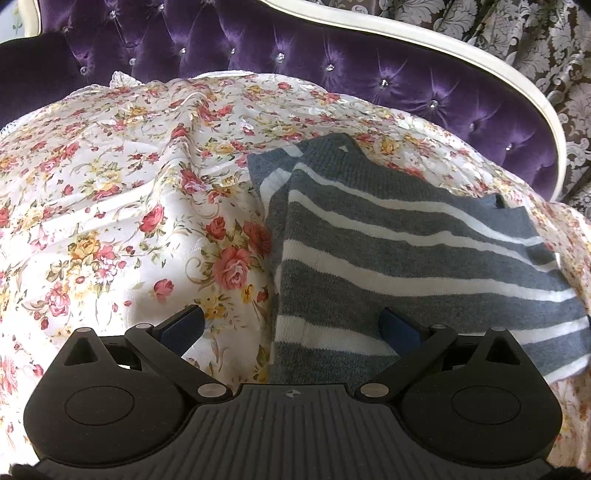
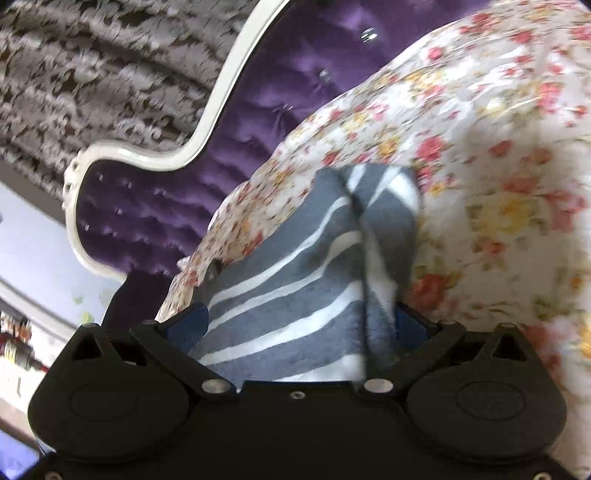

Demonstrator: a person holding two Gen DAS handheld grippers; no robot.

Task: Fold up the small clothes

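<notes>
A pair of grey socks with white stripes (image 1: 388, 236) lies flat on a floral bedspread (image 1: 122, 192), one sock stacked on the other. My left gripper (image 1: 291, 326) is open and low over the socks' near left edge. Its right finger (image 1: 400, 328) is over the knit and its left finger (image 1: 184, 325) is over the bedspread. In the right wrist view, which is blurred, the same socks (image 2: 295, 295) reach in between the spread fingers of my right gripper (image 2: 301, 325). That gripper is open, and one sock edge stands up as a ridge by its right finger (image 2: 412, 321).
A purple tufted headboard (image 1: 332, 62) with a white frame (image 1: 517, 81) rises behind the bedspread, and patterned curtains (image 1: 517, 33) hang beyond it. In the right wrist view the bedspread (image 2: 498, 184) drops off at the left, beside the headboard (image 2: 221, 147).
</notes>
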